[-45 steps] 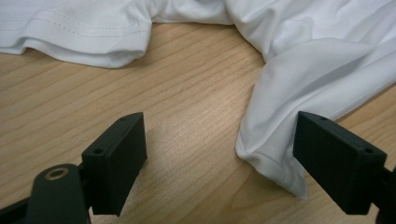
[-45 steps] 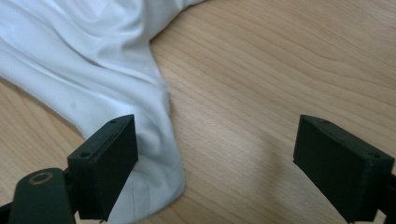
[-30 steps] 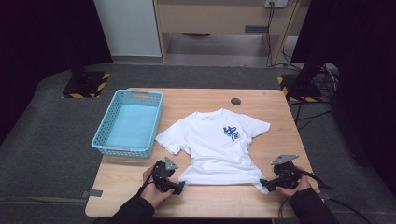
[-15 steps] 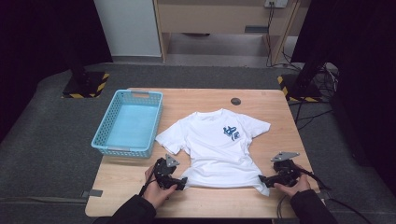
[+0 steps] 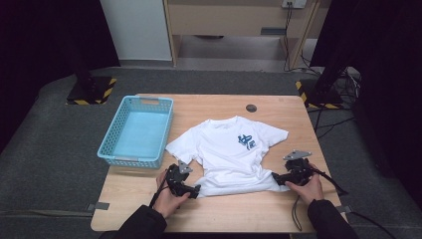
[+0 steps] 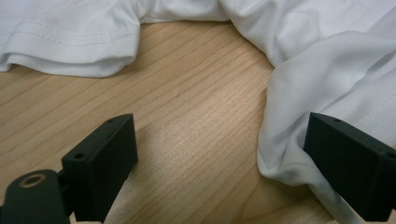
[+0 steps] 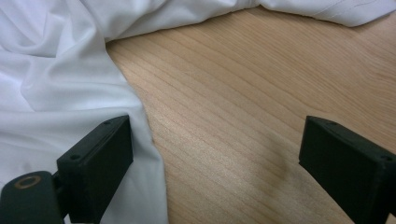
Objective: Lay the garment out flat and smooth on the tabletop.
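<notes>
A white T-shirt (image 5: pixel 226 154) with a blue chest print lies flat on the wooden table (image 5: pixel 239 211), its hem toward the person. My left gripper (image 5: pixel 195 189) sits at the hem's left corner. In the left gripper view its jaws (image 6: pixel 219 158) stand wide and have just been opening; the shirt's edge (image 6: pixel 299 116) lies beside the right jaw, unpinched. My right gripper (image 5: pixel 276 177) is at the hem's right corner. In the right gripper view it (image 7: pixel 215 158) is open, with cloth (image 7: pixel 56 79) against its left jaw and bare wood between the jaws.
A light blue plastic basket (image 5: pixel 107 149) stands empty at the table's left. A small black disc (image 5: pixel 251 107) lies near the far edge. Bare wood runs along the near edge in front of the hem.
Both hands have edged inward toward the shirt's bottom corners, the right one more. The hem now looks slightly bunched between them.
</notes>
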### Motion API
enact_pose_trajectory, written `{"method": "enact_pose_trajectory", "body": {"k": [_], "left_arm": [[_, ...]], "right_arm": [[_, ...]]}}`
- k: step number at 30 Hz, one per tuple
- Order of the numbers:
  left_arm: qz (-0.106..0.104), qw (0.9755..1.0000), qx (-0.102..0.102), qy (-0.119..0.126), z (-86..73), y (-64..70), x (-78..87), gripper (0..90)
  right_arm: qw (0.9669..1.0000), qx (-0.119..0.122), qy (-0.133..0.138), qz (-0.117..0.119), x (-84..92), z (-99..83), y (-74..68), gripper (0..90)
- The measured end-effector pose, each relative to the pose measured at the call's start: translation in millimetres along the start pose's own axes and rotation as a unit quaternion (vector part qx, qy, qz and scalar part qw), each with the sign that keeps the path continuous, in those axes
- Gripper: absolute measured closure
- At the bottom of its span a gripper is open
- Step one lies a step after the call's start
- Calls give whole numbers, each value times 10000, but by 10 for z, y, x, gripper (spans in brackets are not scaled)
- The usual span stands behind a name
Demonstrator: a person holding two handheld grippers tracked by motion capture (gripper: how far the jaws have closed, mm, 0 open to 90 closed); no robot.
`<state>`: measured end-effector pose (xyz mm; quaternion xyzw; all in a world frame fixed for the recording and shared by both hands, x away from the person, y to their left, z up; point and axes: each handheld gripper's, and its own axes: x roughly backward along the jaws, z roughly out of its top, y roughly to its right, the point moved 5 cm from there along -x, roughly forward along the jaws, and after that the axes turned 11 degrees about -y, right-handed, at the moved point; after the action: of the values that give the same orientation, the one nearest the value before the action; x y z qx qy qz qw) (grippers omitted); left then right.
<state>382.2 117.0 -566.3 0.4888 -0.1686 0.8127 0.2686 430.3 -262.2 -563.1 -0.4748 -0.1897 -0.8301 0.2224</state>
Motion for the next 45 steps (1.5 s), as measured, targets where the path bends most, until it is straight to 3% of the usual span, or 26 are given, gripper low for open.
{"method": "enact_pose_trajectory", "body": {"k": [6, 10, 16, 23, 25, 27, 30, 33, 35, 38, 43, 45], "left_arm": [[-117, 9999, 22, -5, -89, 54, 82, 110], [-141, 9999, -33, -72, -174, 115, 117, 110], [-45, 9997, -164, -187, -244, 149, 152, 90], [-78, 9986, -366, -364, -338, 193, 223, 91], [-136, 9988, -343, -317, -352, 219, 261, 111], [-179, 9995, -222, -130, -304, 225, 279, 115], [-87, 9999, -91, 85, -215, 221, 250, 123], [75, 9998, -188, -56, -175, 224, 135, 124], [45, 9998, -172, -25, -144, 234, 95, 109], [186, 9996, -210, 27, -104, 207, 79, 108], [-7, 10000, -80, 23, -105, 144, 54, 94], [-42, 9999, -138, -38, -132, 132, 74, 93]], "right_arm": [[9990, -86, 318, 296, 208, -81, -94, 102], [9994, 36, 122, 323, 252, -264, -147, 98], [9991, 76, -252, 329, 194, -362, -164, 88], [9978, 335, -279, 509, 309, -554, -274, 88], [9972, 420, -317, 528, 349, -599, -309, 88], [9976, 445, -219, 475, 380, -572, -312, 88], [9983, 289, -91, 502, 386, -502, -307, 88], [9982, 203, -102, 546, 337, -430, -311, 88], [9981, 246, -176, 531, 283, -380, -324, 88], [9978, 361, -298, 459, 194, -320, -335, 78], [9991, 103, -224, 351, 125, -238, -228, 77], [9992, 9, -221, 346, 117, -239, -188, 77]]}}
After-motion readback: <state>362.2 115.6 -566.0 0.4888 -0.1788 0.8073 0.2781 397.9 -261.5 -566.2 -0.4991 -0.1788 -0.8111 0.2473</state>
